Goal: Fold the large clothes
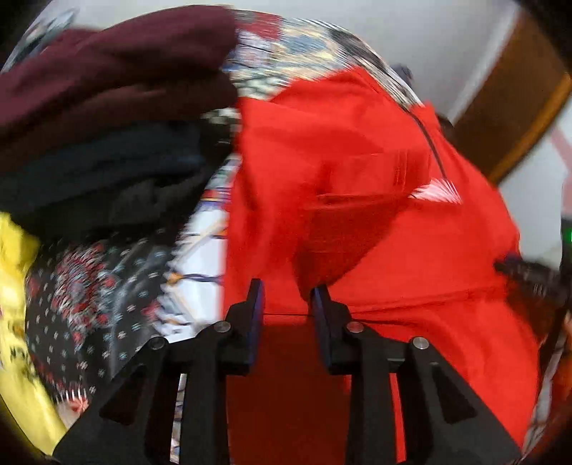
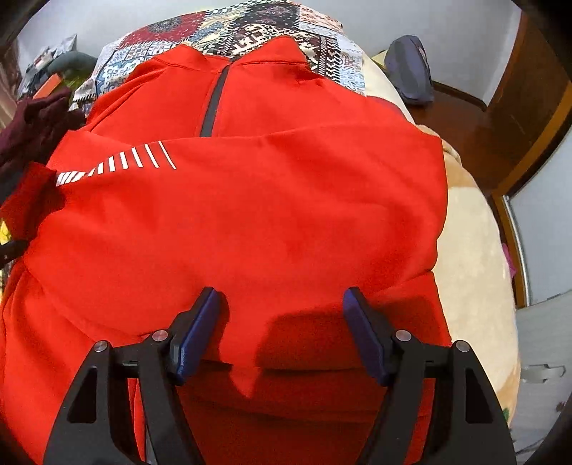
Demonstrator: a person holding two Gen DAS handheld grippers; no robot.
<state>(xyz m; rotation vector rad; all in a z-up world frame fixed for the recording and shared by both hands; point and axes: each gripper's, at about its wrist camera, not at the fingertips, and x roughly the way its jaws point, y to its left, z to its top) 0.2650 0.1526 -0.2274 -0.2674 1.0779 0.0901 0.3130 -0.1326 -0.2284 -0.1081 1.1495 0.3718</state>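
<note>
Two grippers point steeply down over one red garment (image 2: 250,214) spread on a bed. The right gripper (image 2: 282,297) has its blue-padded fingers (image 2: 195,332) set wide apart, nothing between them, their tips at or just above the red cloth near a folded lower edge; whether they touch it cannot be told. Ahead of these fingers the garment runs up to a collar with a dark zip (image 2: 213,107), and to the left ahead lies a patch of white stripes (image 2: 118,162). Beyond the collar shows a patchwork bedcover (image 2: 271,28); to the right of the fingers a cream blanket (image 2: 475,250) lies bare, with a dark blue pouch (image 2: 411,71) farther off by a wooden frame (image 2: 518,125).

The left gripper (image 1: 287,297) stands with a narrow gap between its fingers (image 1: 255,314); the gap is empty, and the red cloth lies just past the tips. The view is blurred. To the left of these fingers lie a dark floral cloth (image 1: 89,304), a yellow cloth (image 1: 18,286), and, farther ahead, a pile of maroon and dark clothes (image 1: 107,89).
</note>
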